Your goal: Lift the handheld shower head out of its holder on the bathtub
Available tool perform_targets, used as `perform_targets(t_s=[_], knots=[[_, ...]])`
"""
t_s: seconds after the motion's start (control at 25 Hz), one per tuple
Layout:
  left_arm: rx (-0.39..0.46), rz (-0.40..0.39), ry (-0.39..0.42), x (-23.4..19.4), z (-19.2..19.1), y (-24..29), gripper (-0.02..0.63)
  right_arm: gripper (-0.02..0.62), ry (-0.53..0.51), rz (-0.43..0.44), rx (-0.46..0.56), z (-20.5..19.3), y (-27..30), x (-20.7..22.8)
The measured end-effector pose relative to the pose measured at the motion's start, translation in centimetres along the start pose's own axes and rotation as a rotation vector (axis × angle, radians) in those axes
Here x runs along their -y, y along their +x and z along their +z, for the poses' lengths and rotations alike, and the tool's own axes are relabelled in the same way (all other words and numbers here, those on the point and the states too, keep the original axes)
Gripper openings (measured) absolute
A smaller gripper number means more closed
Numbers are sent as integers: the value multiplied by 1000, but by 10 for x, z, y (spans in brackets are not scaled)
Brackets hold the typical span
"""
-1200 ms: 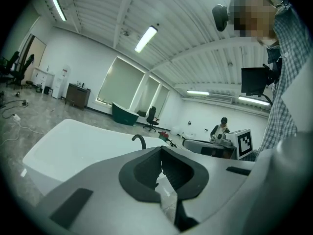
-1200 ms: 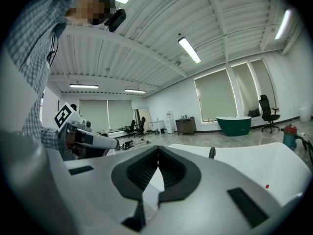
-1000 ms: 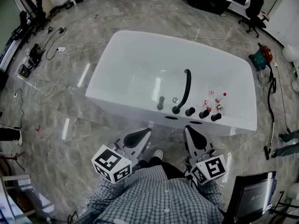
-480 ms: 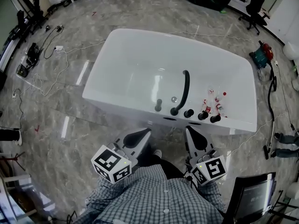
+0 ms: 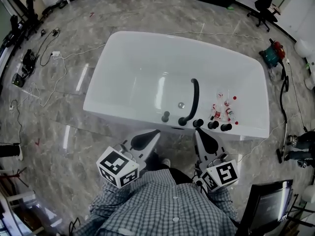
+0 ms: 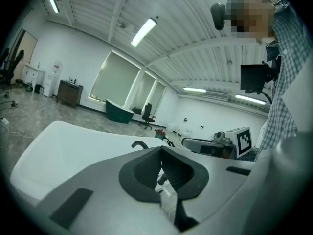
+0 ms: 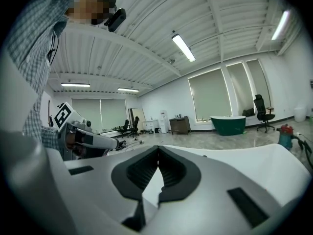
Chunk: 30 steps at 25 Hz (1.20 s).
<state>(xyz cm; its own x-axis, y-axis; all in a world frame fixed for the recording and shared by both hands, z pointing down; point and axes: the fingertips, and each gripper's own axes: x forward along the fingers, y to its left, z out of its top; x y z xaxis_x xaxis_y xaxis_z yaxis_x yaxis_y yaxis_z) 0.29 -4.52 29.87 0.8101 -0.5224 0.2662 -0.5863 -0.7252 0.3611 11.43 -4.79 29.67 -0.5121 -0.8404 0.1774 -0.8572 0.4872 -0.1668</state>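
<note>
The tools are not ready for a grasp: the left gripper (image 5: 150, 136) and the right gripper (image 5: 201, 137) both have their jaws pressed together with nothing between, and they hang in front of the person, short of the bathtub (image 5: 123, 58). The shower head (image 5: 166, 116) is, I think, the short black piece that stands upright alone on the near rim, at the left end of the row of black fittings; it is small in the head view, so this is only a judgement. To do the step well, I would first open one gripper, bring it over the rim, close on the upright piece below its top, and pull straight up along the holder, slowly, because a hose probably follows. The curved black spout (image 5: 193, 100) stands near on its right, then three knobs (image 5: 213, 125), so the left gripper has the freer way. Small red and white items (image 5: 224, 107) lie inside the tub, and cables (image 5: 54, 58) run on the floor, well apart
</note>
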Motion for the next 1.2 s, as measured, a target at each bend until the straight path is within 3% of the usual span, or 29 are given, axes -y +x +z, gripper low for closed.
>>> perform_targets(t_s=[0.64, 0.8, 1.0, 1.2], knots=[[-28, -35, 3, -79, 18, 8, 9, 15, -6, -30, -15, 8, 79, -1], [-50, -47, -2, -98, 9, 7, 9, 15, 6, -49, -38, -1, 94, -4], [-29, -71, -89, -117, 2, 7, 9, 15, 29, -56, -93, -25, 105, -9], [-53, -84, -69, -128, -17, 7, 9, 15, 53, -49, -144, -52, 113, -21]])
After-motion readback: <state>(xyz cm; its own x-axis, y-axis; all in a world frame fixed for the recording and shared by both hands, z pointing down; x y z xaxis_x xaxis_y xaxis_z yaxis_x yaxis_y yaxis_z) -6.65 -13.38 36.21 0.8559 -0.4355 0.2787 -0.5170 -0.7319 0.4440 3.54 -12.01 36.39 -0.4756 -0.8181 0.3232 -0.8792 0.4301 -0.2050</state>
